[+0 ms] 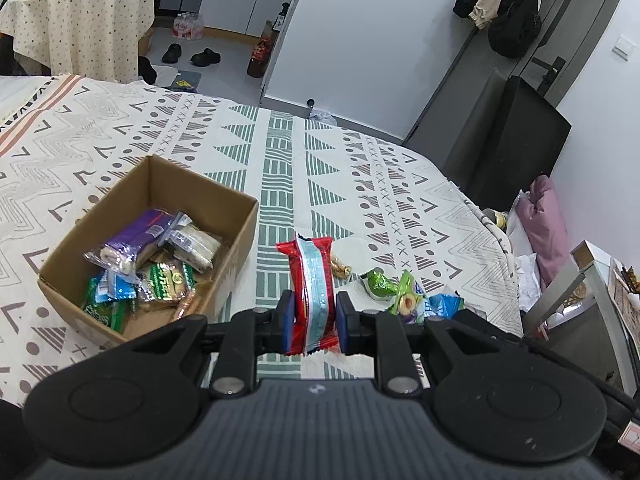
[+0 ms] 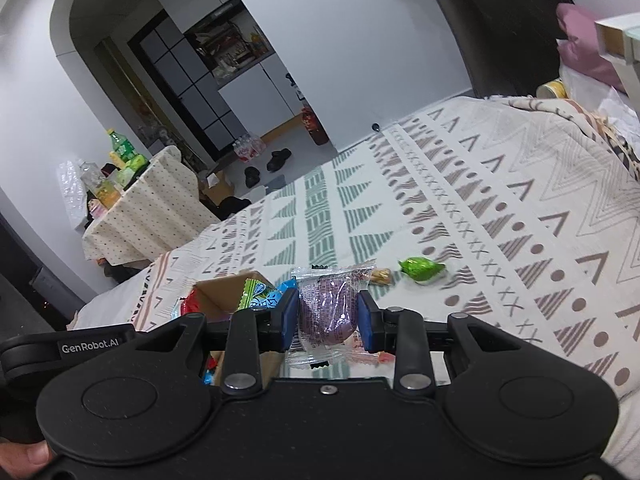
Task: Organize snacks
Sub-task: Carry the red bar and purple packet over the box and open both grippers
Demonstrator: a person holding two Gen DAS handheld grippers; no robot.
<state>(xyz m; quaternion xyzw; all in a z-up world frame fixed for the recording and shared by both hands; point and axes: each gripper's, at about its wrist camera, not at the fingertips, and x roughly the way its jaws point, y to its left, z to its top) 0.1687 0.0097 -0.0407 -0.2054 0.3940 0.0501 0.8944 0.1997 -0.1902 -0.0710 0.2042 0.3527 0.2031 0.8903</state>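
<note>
Left wrist view: both grippers carry wrapped snacks above a patterned bedspread (image 1: 360, 168), a cardboard box (image 1: 240, 216) waiting ahead and to the left.

The left gripper (image 1: 314, 318) is clamped on a red packet (image 1: 312, 280), its blue pads pressing the wrapper's two long sides; the packet's long axis runs straight forward along the fingers, far end pointing away from the tool. In the right wrist view, the right gripper (image 2: 328, 314) is closed on a clear-wrapped purple snack (image 2: 328, 308), roundish, its wrapper's crimped ends lying fore and aft. Loose sweets, among them a green foil candy (image 2: 420, 268), lie ahead and to the right. Carrying each load over the box's open top before letting go looks the sound course, lowering close to the snacks already inside so nothing bounces out.
</note>
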